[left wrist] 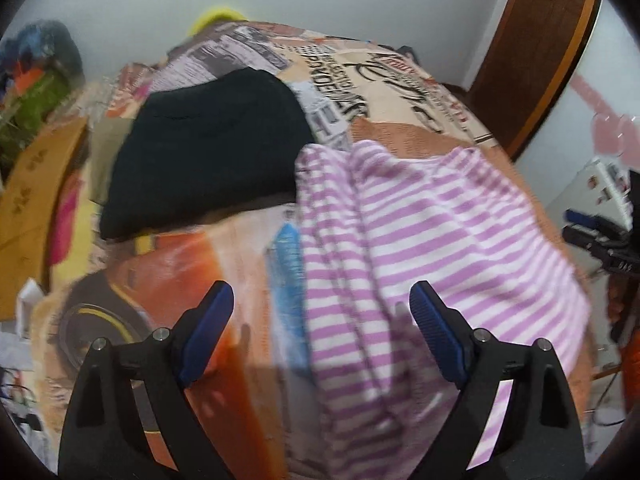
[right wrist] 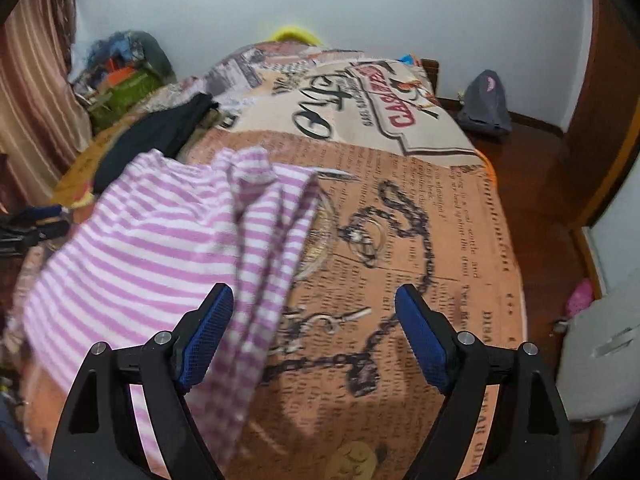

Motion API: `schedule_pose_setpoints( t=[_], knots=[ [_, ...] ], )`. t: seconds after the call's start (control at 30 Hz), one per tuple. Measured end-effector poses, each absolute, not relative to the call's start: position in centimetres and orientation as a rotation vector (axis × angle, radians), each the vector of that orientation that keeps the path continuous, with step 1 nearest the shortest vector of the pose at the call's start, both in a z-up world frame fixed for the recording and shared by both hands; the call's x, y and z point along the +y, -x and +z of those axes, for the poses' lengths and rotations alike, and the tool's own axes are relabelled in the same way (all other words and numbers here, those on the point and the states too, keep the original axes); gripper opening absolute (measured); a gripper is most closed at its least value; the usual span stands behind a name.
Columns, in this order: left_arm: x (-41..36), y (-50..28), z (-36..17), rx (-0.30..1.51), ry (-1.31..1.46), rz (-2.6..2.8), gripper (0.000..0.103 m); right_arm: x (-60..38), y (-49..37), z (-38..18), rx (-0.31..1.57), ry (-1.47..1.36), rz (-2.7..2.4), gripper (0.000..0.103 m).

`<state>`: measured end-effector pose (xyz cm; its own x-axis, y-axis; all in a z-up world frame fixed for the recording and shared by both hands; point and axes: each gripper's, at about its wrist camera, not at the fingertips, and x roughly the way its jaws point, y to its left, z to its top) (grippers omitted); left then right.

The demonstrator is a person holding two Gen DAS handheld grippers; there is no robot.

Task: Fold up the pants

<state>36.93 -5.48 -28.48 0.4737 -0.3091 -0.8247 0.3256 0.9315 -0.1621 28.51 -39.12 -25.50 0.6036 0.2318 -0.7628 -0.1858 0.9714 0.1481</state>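
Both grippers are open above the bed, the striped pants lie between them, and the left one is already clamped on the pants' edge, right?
Not quite. The left gripper holds nothing: the left wrist view shows its fingers spread wide with the striped pants lying loose beneath them. The rest stands: the right gripper is open too, over the bed.

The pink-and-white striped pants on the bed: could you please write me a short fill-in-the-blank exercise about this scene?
1. The pink-and-white striped pants lie on a printed ____.
2. Both the left tool and right tool are ____.
3. The folded garment beside the pants is ____ in colour.

Missing words: bedspread; open; black
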Motion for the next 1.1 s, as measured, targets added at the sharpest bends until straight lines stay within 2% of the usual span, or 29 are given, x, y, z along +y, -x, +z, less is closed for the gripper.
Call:
schedule_pose_setpoints(
  t=[0.17, 0.43, 0.77, 1.1],
  knots=[
    [-7.3, -37.9, -30.0, 1.084, -0.003, -0.433, 0.091, -37.5, -28.8, -25.3, 0.9, -0.138, 0.355, 0.081],
    [-7.4, -38.7, -32.4, 1.162, 0.091, -0.471, 0.092, -35.8, -30.3, -29.2, 1.014, -0.168, 0.41, 0.081],
    [-8.4, -40.0, -33.4, 1.189, 0.173, -0.524, 0.093, -36.7, -32.0, -31.0, 1.056, -0.327, 0.513, 0.09],
    [-10.0, -37.0, -32.5, 1.192, 0.108, -0.618, 0.093, -34.5, -31.0, -29.7, 1.063, -0.244, 0.589, 0.085]
  ],
)
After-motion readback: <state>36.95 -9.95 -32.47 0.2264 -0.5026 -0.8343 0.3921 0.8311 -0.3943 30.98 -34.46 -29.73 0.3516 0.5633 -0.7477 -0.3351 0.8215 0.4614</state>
